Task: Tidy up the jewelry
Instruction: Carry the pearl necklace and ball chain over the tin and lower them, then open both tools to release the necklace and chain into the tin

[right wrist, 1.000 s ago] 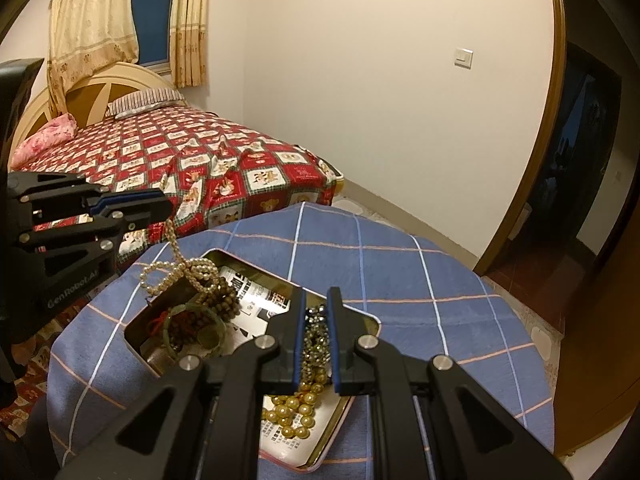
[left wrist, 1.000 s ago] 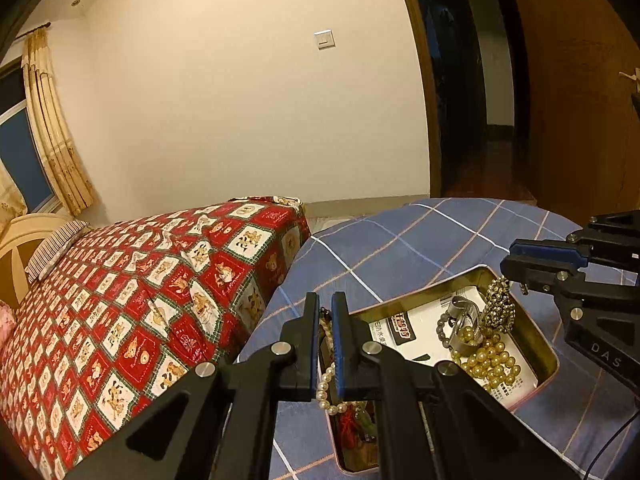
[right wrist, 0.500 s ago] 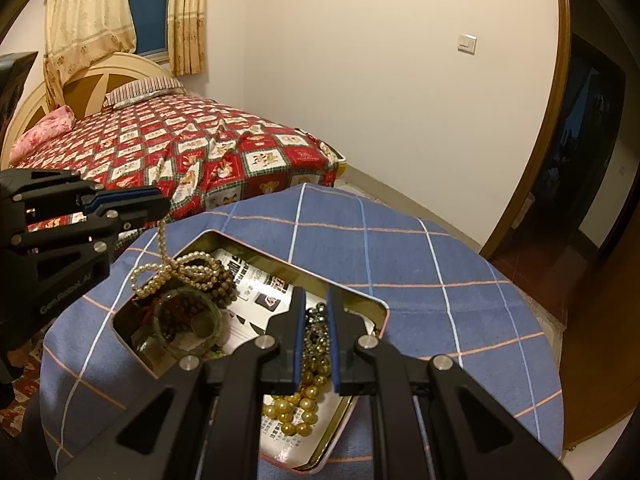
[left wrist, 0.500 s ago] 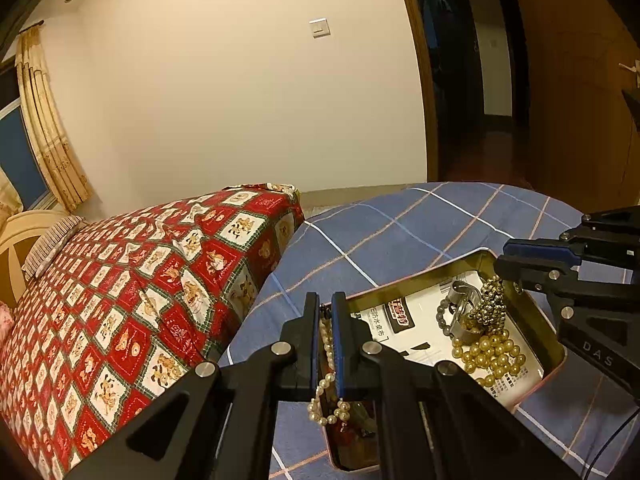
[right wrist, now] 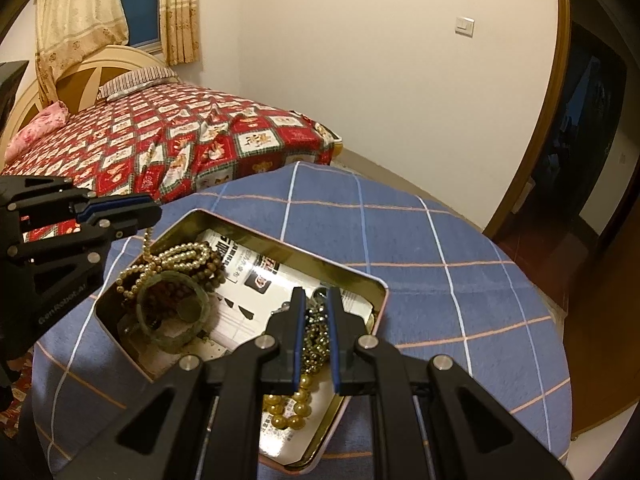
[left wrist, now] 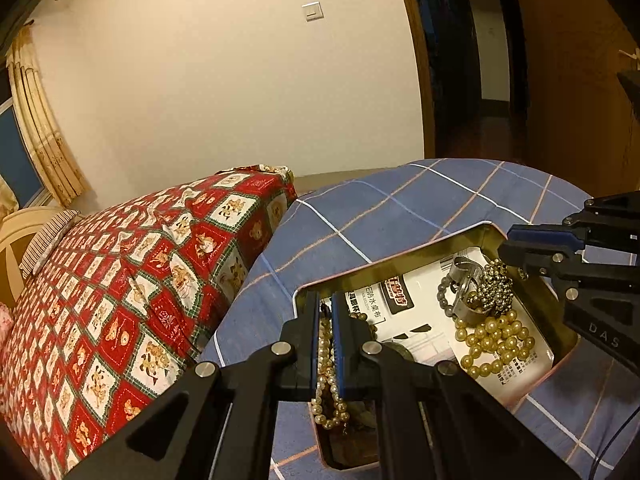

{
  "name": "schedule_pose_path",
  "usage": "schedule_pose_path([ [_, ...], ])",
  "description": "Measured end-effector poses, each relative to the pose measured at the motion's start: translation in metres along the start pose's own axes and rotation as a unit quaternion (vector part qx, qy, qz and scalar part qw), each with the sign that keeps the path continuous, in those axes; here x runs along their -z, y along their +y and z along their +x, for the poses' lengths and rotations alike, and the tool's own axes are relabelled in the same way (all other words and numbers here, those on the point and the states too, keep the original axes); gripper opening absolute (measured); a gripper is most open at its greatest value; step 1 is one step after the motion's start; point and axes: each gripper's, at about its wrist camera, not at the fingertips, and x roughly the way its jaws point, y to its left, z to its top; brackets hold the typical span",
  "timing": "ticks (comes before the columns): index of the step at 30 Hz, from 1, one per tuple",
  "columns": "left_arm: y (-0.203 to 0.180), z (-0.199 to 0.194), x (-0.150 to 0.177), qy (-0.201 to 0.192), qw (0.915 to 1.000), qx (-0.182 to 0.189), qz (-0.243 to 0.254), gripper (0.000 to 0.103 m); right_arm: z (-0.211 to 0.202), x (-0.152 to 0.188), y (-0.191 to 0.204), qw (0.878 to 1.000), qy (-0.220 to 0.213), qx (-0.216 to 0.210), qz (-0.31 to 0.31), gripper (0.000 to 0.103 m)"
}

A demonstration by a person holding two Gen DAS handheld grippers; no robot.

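An open gold tin (left wrist: 400, 266) (right wrist: 280, 243) lined with a printed leaflet sits on the blue checked tablecloth. My left gripper (left wrist: 326, 298) (right wrist: 154, 216) is shut on a small pearl strand (left wrist: 325, 364) (right wrist: 149, 240), whose lower loops lie in the tin's left end. My right gripper (right wrist: 316, 294) (left wrist: 506, 245) is shut on a dark metallic bead chain (right wrist: 316, 330) (left wrist: 494, 288) that hangs down into the tin's right end. Below it lie a large gold pearl bracelet (left wrist: 496, 340) (right wrist: 288, 410) and a silver cuff (left wrist: 464, 278). A green bangle (right wrist: 176, 312) and brown beads (right wrist: 216, 272) lie under the pearl strand.
The tin stands on a round table (left wrist: 380, 208) (right wrist: 420, 248). A bed with a red patterned quilt (left wrist: 120, 280) (right wrist: 180, 148) touches the table's left side. A dark doorway (left wrist: 460, 60) (right wrist: 580, 120) opens behind on the right.
Both grippers have sunk toward the tin with their strands still held. The pearl strand and the bead chain now hang lower, with more of each resting inside the tin.
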Motion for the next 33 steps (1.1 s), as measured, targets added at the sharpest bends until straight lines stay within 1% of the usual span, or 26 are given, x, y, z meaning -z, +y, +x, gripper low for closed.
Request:
schedule_pose_path([
  [12, -0.001, 0.001, 0.009, 0.005, 1.0, -0.001, 0.001, 0.005, 0.004, 0.007, 0.001, 1.0, 0.005, 0.0, -0.001, 0.013],
  [14, -0.001, 0.001, 0.011, 0.001, 1.0, -0.004, 0.003, 0.006, 0.004, 0.008, 0.002, 1.0, 0.008, -0.002, -0.002, 0.014],
  [16, -0.002, 0.0, 0.011, 0.001, 1.0, -0.006, 0.007, 0.006, 0.004, 0.01, 0.003, 1.0, 0.008, 0.002, -0.005, 0.028],
  [17, -0.004, 0.0, 0.012, 0.004, 0.9999, -0.011, 0.01, 0.006, 0.003, 0.011, 0.004, 1.0, 0.007, 0.0, -0.006, 0.046],
  [18, -0.004, -0.001, 0.012, 0.006, 0.9998, -0.017, 0.013, 0.008, 0.001, 0.012, 0.004, 1.0, 0.003, -0.002, -0.005, 0.053],
  [19, -0.005, -0.001, 0.013, 0.007, 0.9997, -0.021, 0.014, 0.01, 0.0, 0.014, 0.004, 1.0, 0.001, 0.0, -0.005, 0.053],
  [20, -0.005, -0.003, 0.014, 0.007, 0.9996, -0.023, 0.013, 0.024, -0.001, 0.015, 0.005, 1.0, 0.002, 0.003, -0.005, 0.053],
  [21, -0.004, -0.004, 0.015, 0.005, 0.9996, -0.026, 0.011, 0.05, -0.002, 0.016, 0.005, 1.0, 0.003, 0.005, -0.006, 0.053],
  [22, -0.004, -0.006, 0.016, 0.0, 0.9995, -0.031, 0.009, 0.064, -0.004, 0.017, 0.005, 1.0, 0.001, 0.005, -0.004, 0.053],
  [23, -0.003, -0.01, 0.018, -0.012, 0.9989, -0.044, 0.007, 0.079, -0.006, 0.019, 0.004, 1.0, 0.0, 0.006, -0.002, 0.054],
  [24, -0.003, -0.014, 0.019, -0.024, 0.9986, -0.046, 0.008, 0.08, -0.008, 0.02, 0.003, 1.0, 0.0, 0.008, -0.001, 0.056],
  [26, -0.003, -0.016, 0.02, -0.023, 0.999, -0.036, 0.011, 0.08, -0.011, 0.023, 0.002, 1.0, -0.001, 0.01, 0.002, 0.061],
  [30, -0.004, -0.017, 0.024, -0.02, 0.9988, -0.041, 0.016, 0.08, -0.016, 0.028, 0.003, 1.0, -0.001, 0.013, 0.003, 0.061],
  [33, -0.002, -0.018, 0.027, -0.017, 0.9988, -0.045, 0.011, 0.08, -0.02, 0.032, 0.004, 1.0, 0.0, 0.015, 0.005, 0.062],
])
